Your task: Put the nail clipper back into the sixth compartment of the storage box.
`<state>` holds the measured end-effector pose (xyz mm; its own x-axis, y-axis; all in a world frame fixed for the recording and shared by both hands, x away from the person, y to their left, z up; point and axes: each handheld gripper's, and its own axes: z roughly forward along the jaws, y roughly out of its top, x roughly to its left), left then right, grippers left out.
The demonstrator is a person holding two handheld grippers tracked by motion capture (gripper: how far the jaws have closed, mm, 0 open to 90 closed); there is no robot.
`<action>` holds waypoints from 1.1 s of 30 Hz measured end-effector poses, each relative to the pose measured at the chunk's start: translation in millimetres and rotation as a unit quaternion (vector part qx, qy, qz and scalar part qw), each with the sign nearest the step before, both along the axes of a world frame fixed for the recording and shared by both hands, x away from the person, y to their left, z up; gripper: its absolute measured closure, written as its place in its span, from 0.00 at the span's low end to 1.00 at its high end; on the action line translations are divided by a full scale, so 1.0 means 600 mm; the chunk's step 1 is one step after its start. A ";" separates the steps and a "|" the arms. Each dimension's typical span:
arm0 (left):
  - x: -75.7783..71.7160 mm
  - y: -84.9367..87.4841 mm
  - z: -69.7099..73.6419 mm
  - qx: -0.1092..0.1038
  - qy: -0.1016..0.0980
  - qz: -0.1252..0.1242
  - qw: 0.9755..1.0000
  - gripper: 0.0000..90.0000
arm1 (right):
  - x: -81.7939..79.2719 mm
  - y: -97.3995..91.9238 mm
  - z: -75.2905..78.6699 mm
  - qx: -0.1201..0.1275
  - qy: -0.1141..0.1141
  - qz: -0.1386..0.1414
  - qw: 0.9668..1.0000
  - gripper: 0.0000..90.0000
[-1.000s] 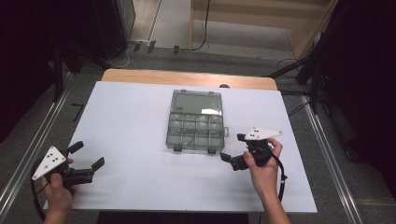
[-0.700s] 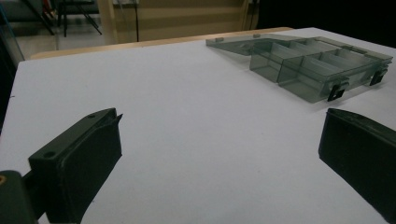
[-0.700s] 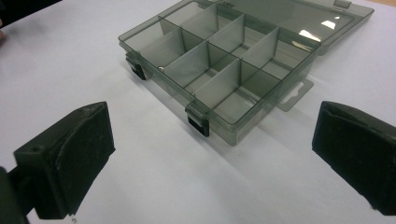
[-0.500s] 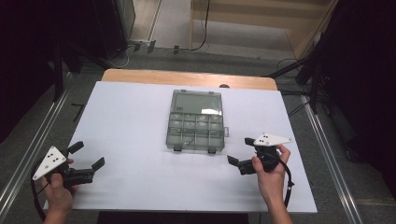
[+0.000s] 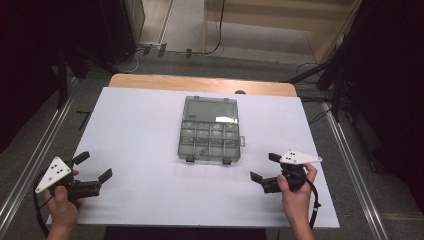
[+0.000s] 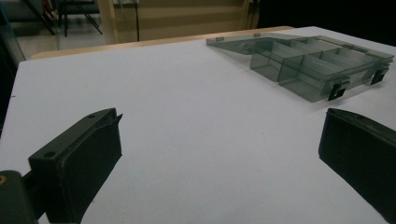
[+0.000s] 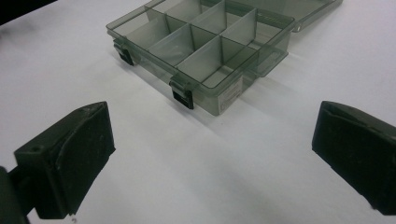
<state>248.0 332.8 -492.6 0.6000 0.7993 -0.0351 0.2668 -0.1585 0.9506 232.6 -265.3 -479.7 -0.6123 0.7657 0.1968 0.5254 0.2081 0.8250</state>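
A smoky-grey clear plastic organiser box (image 5: 210, 132) lies open in the middle of the white table (image 5: 140, 125), its lid folded flat toward the far side. Its several compartments (image 7: 196, 39) look empty, and two dark latches (image 7: 183, 95) hang on its near wall. My left gripper (image 5: 93, 167) is at the near left corner, open, nothing between its jaws, well away from the box (image 6: 308, 65). My right gripper (image 5: 265, 167) is open at the near right, just off the box's near right corner, holding nothing.
The white table ends in a wooden strip (image 5: 200, 84) at the far side. Metal rails (image 5: 350, 165) run along both sides. Cables and dark stands (image 5: 150, 50) lie on the floor beyond. Bare table surface spreads to the left of the box.
My right gripper has drawn back from the box toward the near right edge of the table. The left gripper and the box have stayed put.
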 end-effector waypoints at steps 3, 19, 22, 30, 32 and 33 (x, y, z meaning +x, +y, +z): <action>0.000 0.000 0.000 0.000 -0.001 0.000 1.000 0.00 | -0.005 -0.008 -0.003 0.001 -0.002 -0.005 1.000 0.00; -0.001 0.000 0.000 0.000 -0.001 0.000 1.000 0.00 | -0.026 -0.054 -0.019 0.014 -0.008 -0.036 0.999 0.00; -0.001 0.000 0.000 0.000 -0.001 0.000 1.000 0.00 | -0.029 -0.060 -0.021 0.017 -0.014 -0.038 0.999 0.00; -0.001 0.000 0.000 -0.001 0.000 0.000 1.000 0.00 | -0.039 -0.073 -0.026 0.025 -0.023 -0.047 0.998 0.00; -0.001 0.000 0.000 -0.001 0.000 0.000 1.000 0.00 | -0.042 -0.077 -0.028 0.026 -0.027 -0.048 0.998 0.00; -0.001 0.000 0.000 -0.001 0.000 0.000 1.000 0.00 | -0.043 -0.078 -0.029 0.027 -0.030 -0.050 0.998 0.00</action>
